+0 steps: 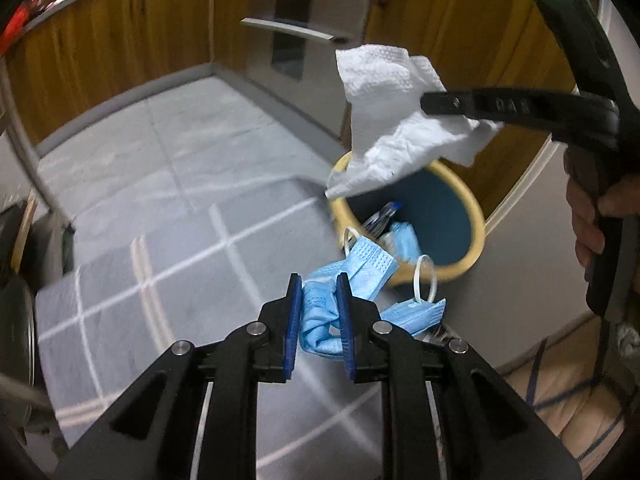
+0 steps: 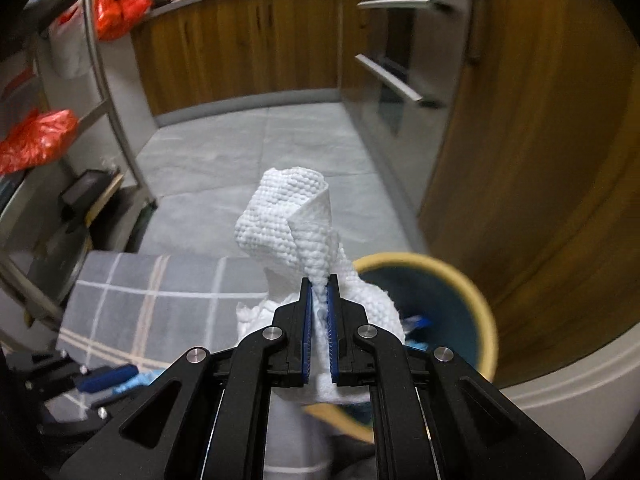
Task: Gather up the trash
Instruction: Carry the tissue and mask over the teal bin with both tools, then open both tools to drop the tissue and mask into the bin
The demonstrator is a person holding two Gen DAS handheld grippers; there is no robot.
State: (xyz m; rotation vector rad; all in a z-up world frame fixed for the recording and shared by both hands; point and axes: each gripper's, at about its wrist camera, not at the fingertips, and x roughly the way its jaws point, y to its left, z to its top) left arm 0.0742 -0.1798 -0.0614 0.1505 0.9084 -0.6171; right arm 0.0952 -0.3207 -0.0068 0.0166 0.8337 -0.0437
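Two views, left wrist first: both tongs carry trash toward one bin.
Left tongs (image 1: 317,280): clamped on a bunched blue face mask (image 1: 320,320), held low, just short of the bin's near rim.
Mask count, left view: one in the grip for certain; a second blue piece (image 1: 416,312) with white ear loops hangs beside it, touching, and I cannot tell whether it is a separate mask.
Bin (image 1: 478,236): one, yellow rim, dark blue inside, standing on the floor by a wooden cabinet (image 1: 460,20).
Already inside: one pen-like item (image 1: 382,214) and one more blue mask (image 1: 404,240).
Right tongs, seen from the left (image 1: 430,103): hanging above the bin with one white paper towel (image 1: 384,120).
Right wrist view, right tongs (image 2: 319,278): squeezed shut on the paper towel (image 2: 288,216), which billows up over the tips and hides part of the bin (image 2: 486,320) below.
Floor: one grey checked rug (image 2: 160,304) lies beside the bin on grey tile.
Left tongs from the right view (image 2: 108,378): low at the left edge, blue visible in them.
Risk one: the towel is wide and light; let go off-centre and it may catch the rim or drift onto the rug.
Risk two: the dangling mask could snag the near rim as it crosses and pull loose outside the bin.
Risk three: both tongs crowd one opening; a bump looks possible.
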